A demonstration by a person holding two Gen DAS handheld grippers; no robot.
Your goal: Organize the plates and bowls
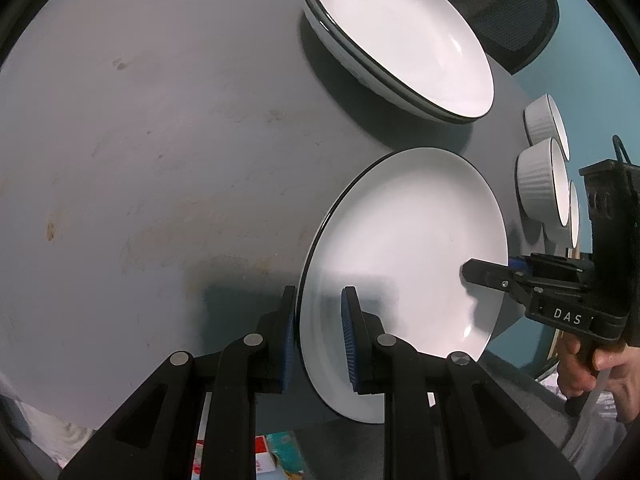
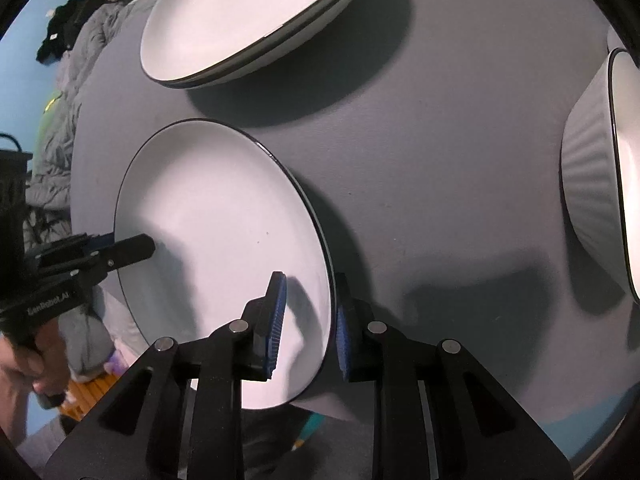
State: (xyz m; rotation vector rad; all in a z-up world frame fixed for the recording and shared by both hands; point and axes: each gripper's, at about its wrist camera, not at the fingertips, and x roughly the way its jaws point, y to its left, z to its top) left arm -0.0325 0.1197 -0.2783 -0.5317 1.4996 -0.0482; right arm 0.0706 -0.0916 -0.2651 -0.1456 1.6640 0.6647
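White plate (image 1: 400,248) clamped by left hand-held gripper (image 1: 320,340) and right hand-held gripper (image 1: 486,274), gray table (image 1: 160,140)

A grey table (image 1: 140,140) filled the room's middle. Beyond its far edge stood a dark mesh chair (image 1: 516,20) against a teal-blue wall (image 1: 592,60); grey bedding (image 2: 80,80) lay beside it.

We see both views bright and mostly sharp, light from above casting dark, soft-edged shadows on the surface (image 2: 440,184), glare on the plates (image 1: 404,264), heavy fisheye bending and black vignetted corners.
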